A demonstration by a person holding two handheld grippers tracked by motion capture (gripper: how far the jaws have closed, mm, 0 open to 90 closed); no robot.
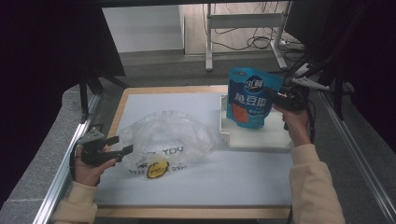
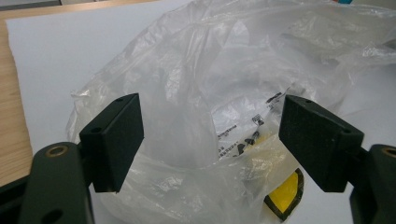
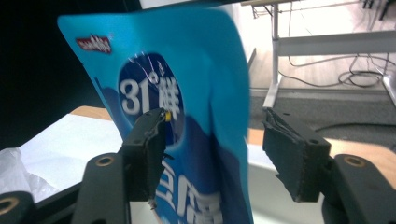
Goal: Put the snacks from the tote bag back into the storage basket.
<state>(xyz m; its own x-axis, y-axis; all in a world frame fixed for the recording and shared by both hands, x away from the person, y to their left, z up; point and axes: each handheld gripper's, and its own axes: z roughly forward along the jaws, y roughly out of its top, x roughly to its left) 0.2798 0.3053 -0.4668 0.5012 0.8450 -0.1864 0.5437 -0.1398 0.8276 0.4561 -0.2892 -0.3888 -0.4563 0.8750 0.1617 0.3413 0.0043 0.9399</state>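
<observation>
A blue snack pouch (image 1: 250,98) with white lettering stands upright over the white tray (image 1: 254,139) at the right. My right gripper (image 1: 280,99) is at its right edge. In the right gripper view the pouch (image 3: 187,70) hangs between the jaws; the right pad stands clear of it, so the right gripper (image 3: 215,154) is open. A crumpled clear plastic bag (image 1: 168,137) with a yellow label (image 1: 157,169) lies mid-table. My left gripper (image 1: 116,145) rests at the bag's left side, open. In the left gripper view its jaws (image 2: 210,140) stand wide in front of the bag (image 2: 224,70).
The work surface is a white sheet on a wooden board (image 1: 122,105). Metal rails (image 1: 60,172) run along both sides of the table. A desk frame with cables (image 1: 243,28) stands on the floor beyond the far edge.
</observation>
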